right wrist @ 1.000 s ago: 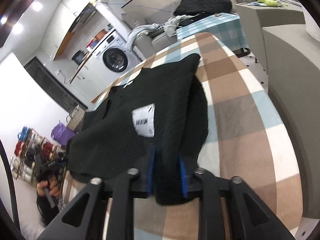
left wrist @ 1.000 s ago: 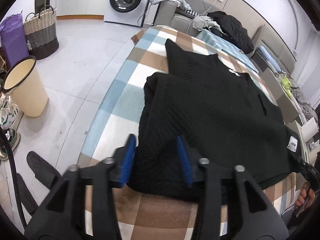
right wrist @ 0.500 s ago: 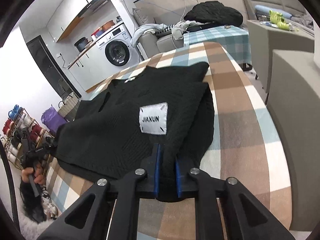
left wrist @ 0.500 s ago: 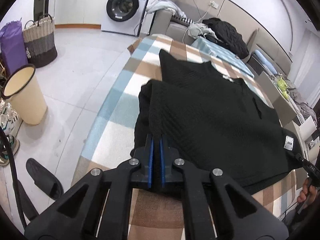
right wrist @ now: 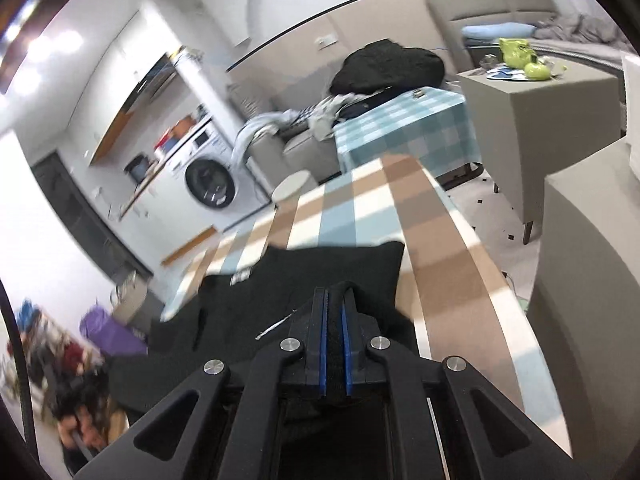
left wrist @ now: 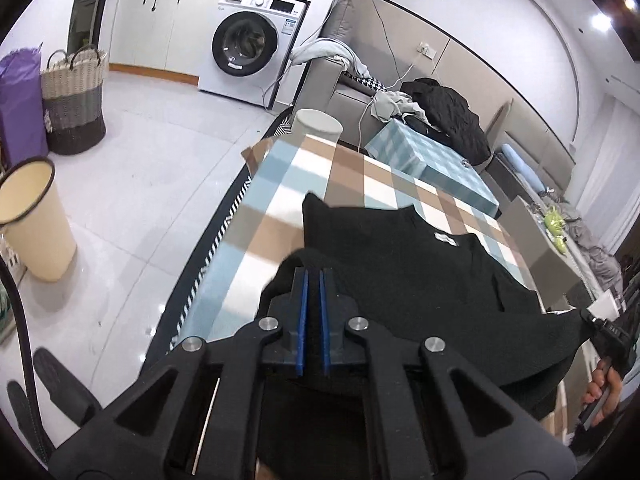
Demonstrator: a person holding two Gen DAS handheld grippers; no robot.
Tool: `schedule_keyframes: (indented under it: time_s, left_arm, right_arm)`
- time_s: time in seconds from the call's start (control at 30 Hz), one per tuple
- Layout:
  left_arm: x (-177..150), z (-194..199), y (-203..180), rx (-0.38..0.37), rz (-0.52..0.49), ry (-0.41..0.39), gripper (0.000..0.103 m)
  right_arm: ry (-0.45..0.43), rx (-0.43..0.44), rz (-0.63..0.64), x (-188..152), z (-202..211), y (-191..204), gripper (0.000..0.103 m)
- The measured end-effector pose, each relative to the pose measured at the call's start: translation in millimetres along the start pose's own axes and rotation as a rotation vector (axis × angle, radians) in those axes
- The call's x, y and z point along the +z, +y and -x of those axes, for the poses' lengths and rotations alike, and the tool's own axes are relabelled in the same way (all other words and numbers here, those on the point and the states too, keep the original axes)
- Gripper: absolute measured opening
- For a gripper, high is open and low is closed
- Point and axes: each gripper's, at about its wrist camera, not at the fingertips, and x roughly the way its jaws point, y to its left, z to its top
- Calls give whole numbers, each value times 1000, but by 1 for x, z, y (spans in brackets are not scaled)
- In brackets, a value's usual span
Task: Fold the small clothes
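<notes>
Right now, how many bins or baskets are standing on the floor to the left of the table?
2 in plain view: a cream bin nearest the camera, and a woven basket farther back beside a purple bag. Others may be hidden beyond the picture's edge.

2 wrist fisheyes, each looking forward and downward past its claw, close above the checked brown-blue-white cloth-covered surface (left wrist: pixel 280 196) (right wrist: pixel 360 208); both share the white front-loading washing machine (left wrist: pixel 248 44) (right wrist: pixel 210 184).

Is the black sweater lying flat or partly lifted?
Partly lifted: both grippers pinch the black sweater's near edge; its far part rests on the checked tablecloth.
</notes>
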Motion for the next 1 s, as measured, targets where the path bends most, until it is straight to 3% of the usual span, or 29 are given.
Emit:
schedule_keyframes:
  time_s: [0.23,0.37,0.5,0.57,0.77,0.87,1.0]
  left_arm:
    - [3,-44,11,14,21,93,3]
    - [-10,-49,29,-21,92,144,7]
    - [-25,-42,34,-51,125,160,23]
    - [-31,-39,35,-76,138,171,27]
    - [-41,-43,32,-73,156,190,25]
    - [-39,-43,30,-68,153,169,7]
    - [-34,-41,25,-72,134,154,6]
  right_arm:
    - [86,-82,-66,-2,-43,-24,6]
    - [161,-20,-173,-15,-47,-49,12]
    - [176,106,-248,-32,-34,-59,31]
    - [180,160,-275,-40,-29,-60,35]
    - [199,163,-259,-52,-31,-53,35]
    - [200,142,-209,-49,-29,-44,14]
    - [190,155,-179,-41,-30,-34,8]
